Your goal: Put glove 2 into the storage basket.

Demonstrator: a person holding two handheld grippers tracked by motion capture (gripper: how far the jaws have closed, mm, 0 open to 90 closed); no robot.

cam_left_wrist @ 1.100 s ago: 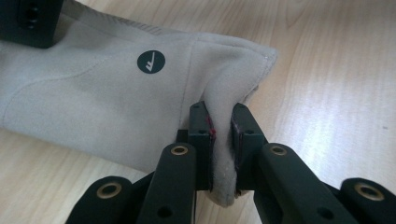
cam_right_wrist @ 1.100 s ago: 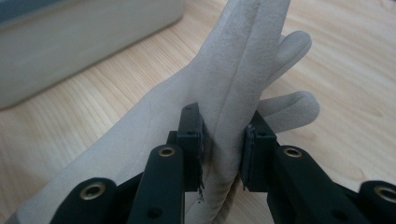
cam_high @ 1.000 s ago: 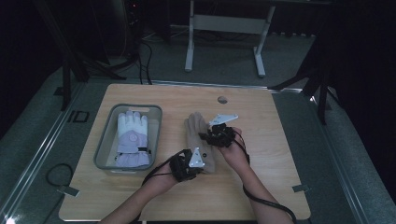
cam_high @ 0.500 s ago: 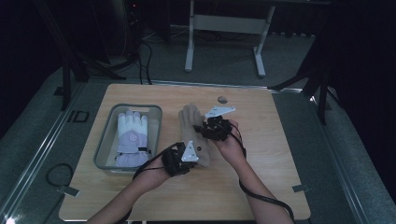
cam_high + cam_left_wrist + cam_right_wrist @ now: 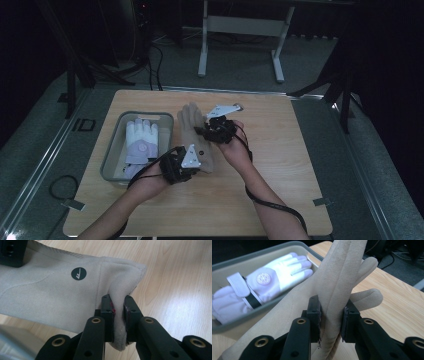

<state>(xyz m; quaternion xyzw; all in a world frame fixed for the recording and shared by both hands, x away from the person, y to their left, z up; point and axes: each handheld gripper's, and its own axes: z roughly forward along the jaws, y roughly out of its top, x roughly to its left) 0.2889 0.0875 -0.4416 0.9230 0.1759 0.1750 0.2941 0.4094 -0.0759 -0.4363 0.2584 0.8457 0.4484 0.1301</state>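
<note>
Tan suede glove (image 5: pixel 196 131): handling soft, limp — sagging between holds.
Left hand-held gripper (image 5: pixel 118 311): pinching its cuff.
Right hand-held gripper (image 5: pixel 331 318): clamping its fingers.

On the tabletop (image 5: pixel 280 200), a tan glove (image 5: pixel 196 131) lies between both hand-held grippers, left (image 5: pixel 176 165) near, right (image 5: pixel 216 131) farther. A white glove (image 5: pixel 140 142) lies in the grey bin (image 5: pixel 111 159) at left.

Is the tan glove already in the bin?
No, the tan glove lies outside the bin, pinched by both grippers; a white glove is in the bin.
</note>
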